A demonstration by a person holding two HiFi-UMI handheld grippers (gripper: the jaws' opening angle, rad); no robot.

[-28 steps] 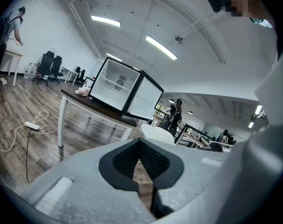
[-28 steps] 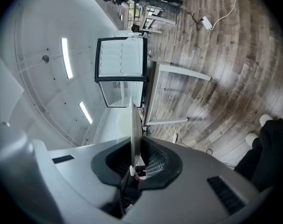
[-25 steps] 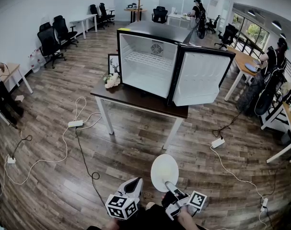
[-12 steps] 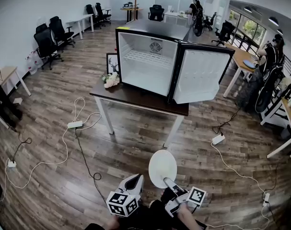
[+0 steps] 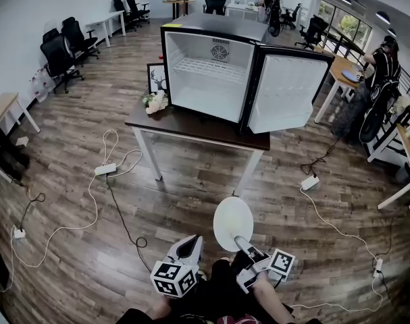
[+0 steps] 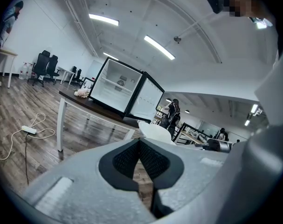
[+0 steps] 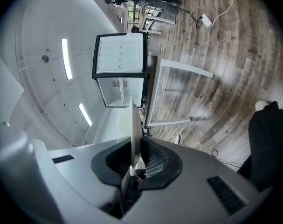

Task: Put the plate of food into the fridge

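The white plate (image 5: 233,221) is in my right gripper (image 5: 244,246), pinched by its near rim. In the right gripper view the jaws are clamped on that rim, with the plate running edge-on straight out between the pads. From my head view it shows its broad pale face upward and hangs above the wood floor (image 5: 191,187), in front of me and well short of the table (image 5: 191,125). My left gripper (image 5: 190,247) is beside the plate on its left and apart from it. Its jaws are brought together at the tips with nothing between them, and it carries nothing. Ahead of both tools the fridge (image 5: 205,79) stands on the dark tabletop with its door (image 5: 286,93) swung wide to the right, so the white inside and a wire shelf are in plain view. At the fridge's left on the same table are a small bunch of pale flowers (image 5: 155,102) and a framed picture (image 5: 157,78) behind them. White and black cables trail over the floor to the left of the table, with a power strip (image 5: 105,169) among them.
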